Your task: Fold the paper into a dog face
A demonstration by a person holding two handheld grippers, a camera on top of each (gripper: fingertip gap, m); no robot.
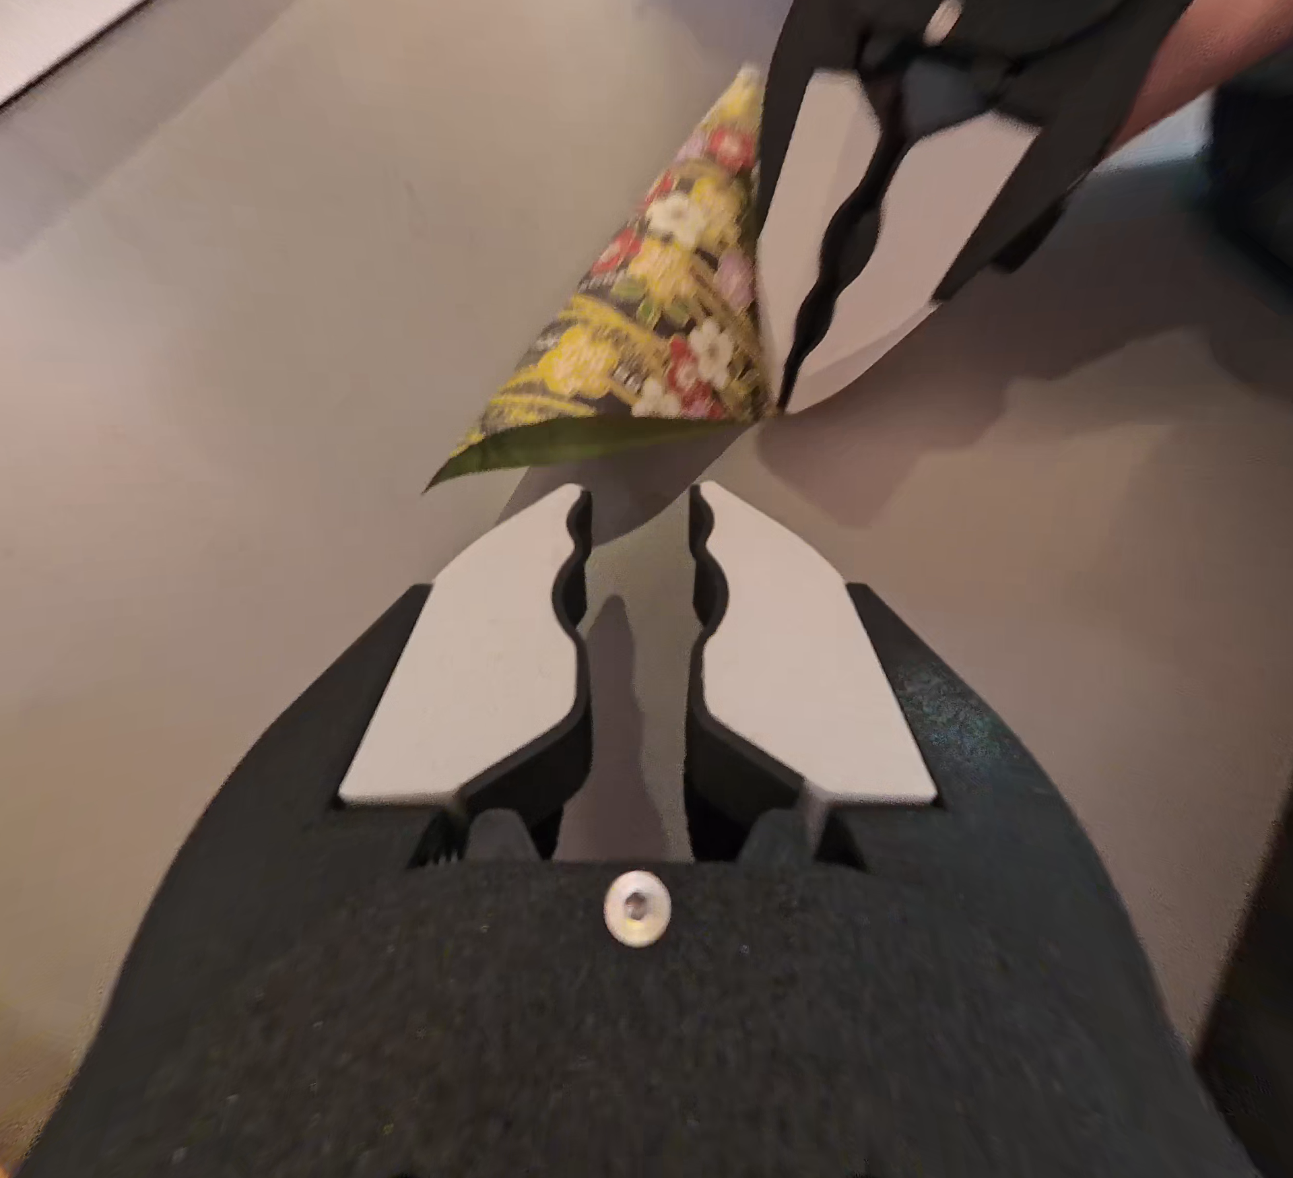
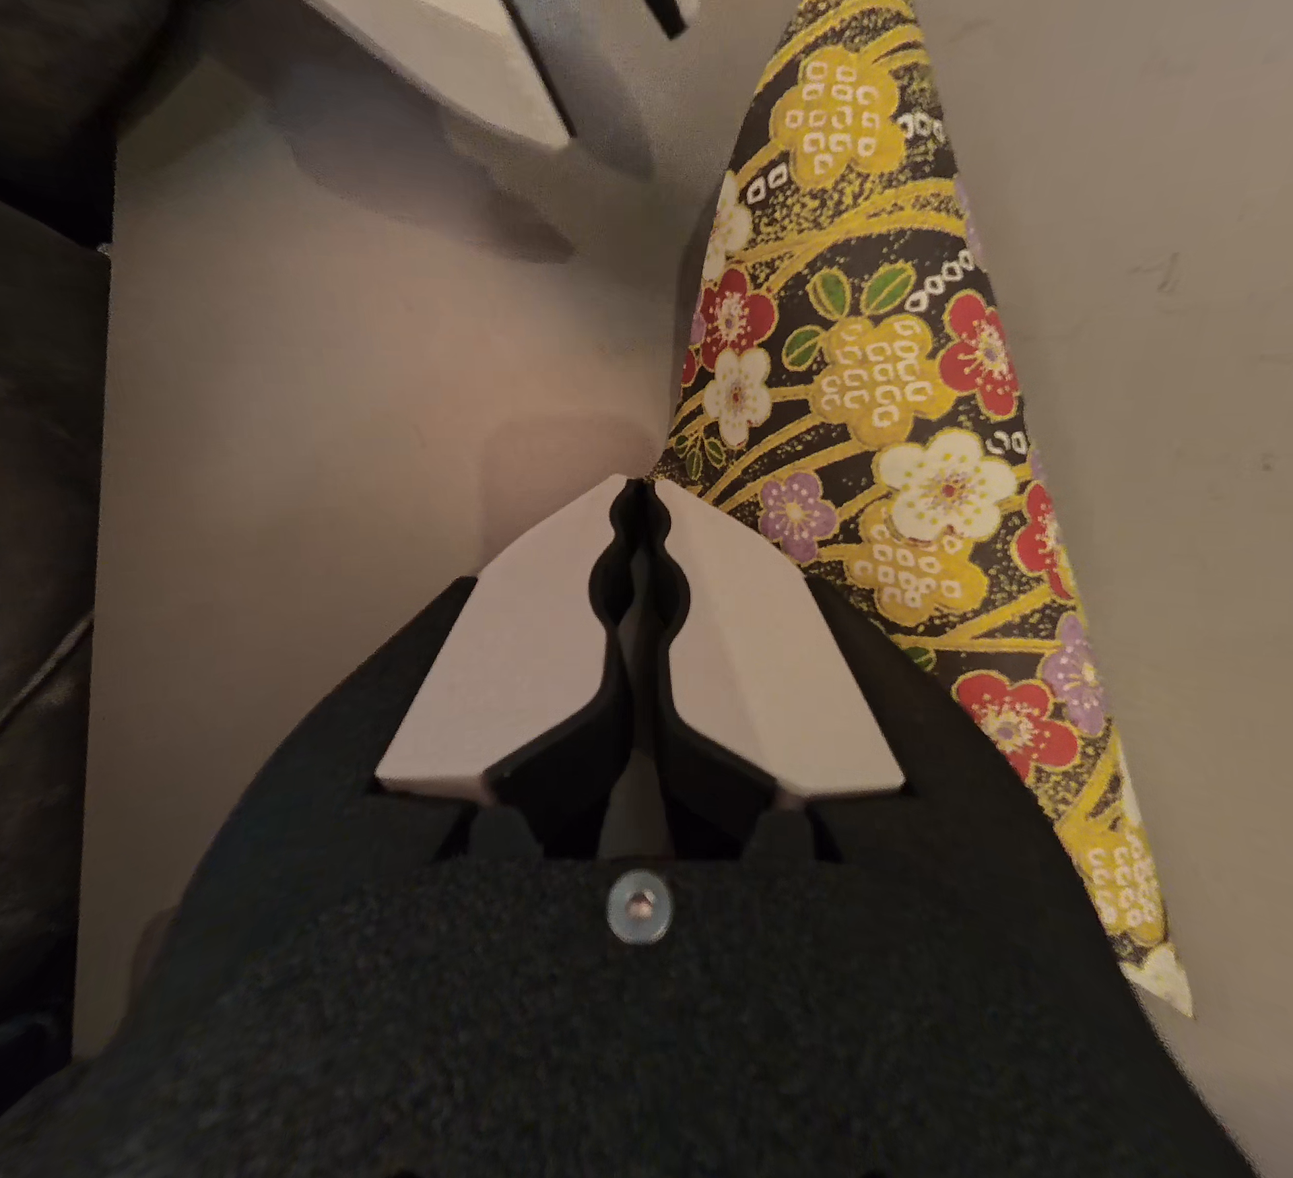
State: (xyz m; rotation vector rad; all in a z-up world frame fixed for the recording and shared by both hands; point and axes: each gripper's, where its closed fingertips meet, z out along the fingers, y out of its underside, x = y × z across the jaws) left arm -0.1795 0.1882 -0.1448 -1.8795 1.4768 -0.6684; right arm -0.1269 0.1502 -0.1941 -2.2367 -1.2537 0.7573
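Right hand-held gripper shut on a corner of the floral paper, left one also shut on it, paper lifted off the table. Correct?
Not quite. The left hand-held gripper is open and holds nothing; the left wrist view shows a clear gap between its fingers, short of the paper. The rest holds: the right hand-held gripper is shut on a corner of the floral paper, lifted off the table.

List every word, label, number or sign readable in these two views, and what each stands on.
None: no writing, number or sign shows in either view.
The paper bears only a flower pattern.
The left gripper, right gripper and table are unmarked.
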